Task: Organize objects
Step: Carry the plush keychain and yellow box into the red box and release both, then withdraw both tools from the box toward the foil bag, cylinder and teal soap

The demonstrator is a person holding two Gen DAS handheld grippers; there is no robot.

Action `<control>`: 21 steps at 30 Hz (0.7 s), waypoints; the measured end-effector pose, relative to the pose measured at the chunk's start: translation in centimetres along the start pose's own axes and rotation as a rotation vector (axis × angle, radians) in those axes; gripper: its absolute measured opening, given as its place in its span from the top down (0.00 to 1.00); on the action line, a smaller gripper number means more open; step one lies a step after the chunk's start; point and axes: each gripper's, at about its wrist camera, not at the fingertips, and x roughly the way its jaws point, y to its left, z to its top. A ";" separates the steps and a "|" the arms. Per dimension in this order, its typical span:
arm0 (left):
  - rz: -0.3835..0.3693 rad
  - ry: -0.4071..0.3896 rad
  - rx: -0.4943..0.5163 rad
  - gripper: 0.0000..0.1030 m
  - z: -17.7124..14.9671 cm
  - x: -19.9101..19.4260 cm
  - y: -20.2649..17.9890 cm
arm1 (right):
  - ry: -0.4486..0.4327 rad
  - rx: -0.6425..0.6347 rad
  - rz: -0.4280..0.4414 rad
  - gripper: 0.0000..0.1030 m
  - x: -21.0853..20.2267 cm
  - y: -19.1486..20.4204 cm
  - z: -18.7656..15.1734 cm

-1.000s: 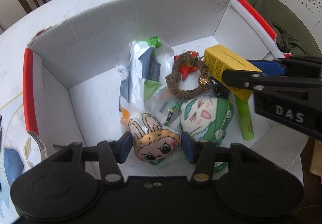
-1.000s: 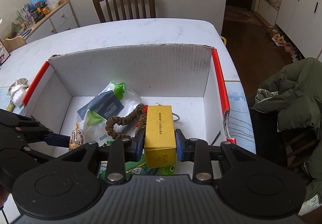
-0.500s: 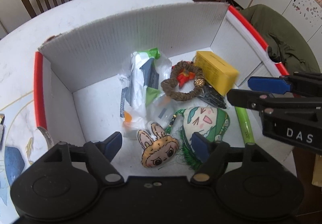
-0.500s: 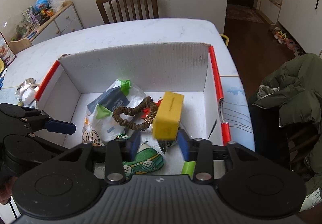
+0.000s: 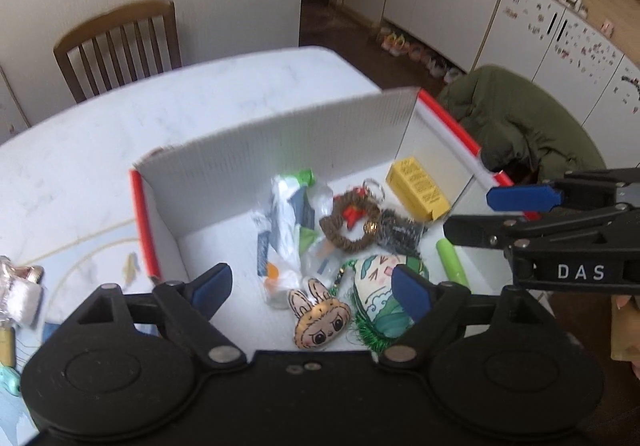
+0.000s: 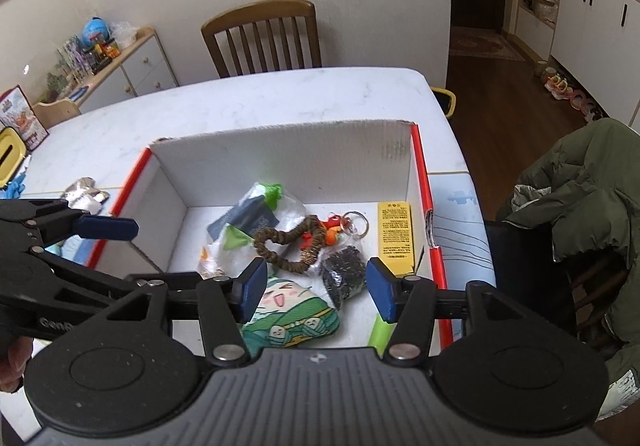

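left gripper (image 5: 310, 292) jaws wide, empty, above box | right gripper (image 6: 316, 288) jaws wide, empty | yellow carton (image 6: 395, 236) flat along box (image 6: 280, 161) right wall, centre-right of frame, likely parked to save floor | bunny charm (image 5: 318, 320) lower centre | bench (image 6: 280, 97)

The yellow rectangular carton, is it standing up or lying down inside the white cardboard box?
Lying down. The yellow rectangular carton rests flat on its long side, printed face up, beside the right wall of the white cardboard box.
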 end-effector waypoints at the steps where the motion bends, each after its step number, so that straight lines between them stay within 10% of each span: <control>1: -0.001 -0.015 -0.001 0.15 -0.1 -0.5 0.2 | -0.005 0.002 0.006 0.46 -0.3 0.1 0.0; 21: 0.068 -0.202 -0.071 0.01 -3.7 -9.3 7.6 | -0.118 -0.085 0.127 0.20 -5.1 9.4 -0.7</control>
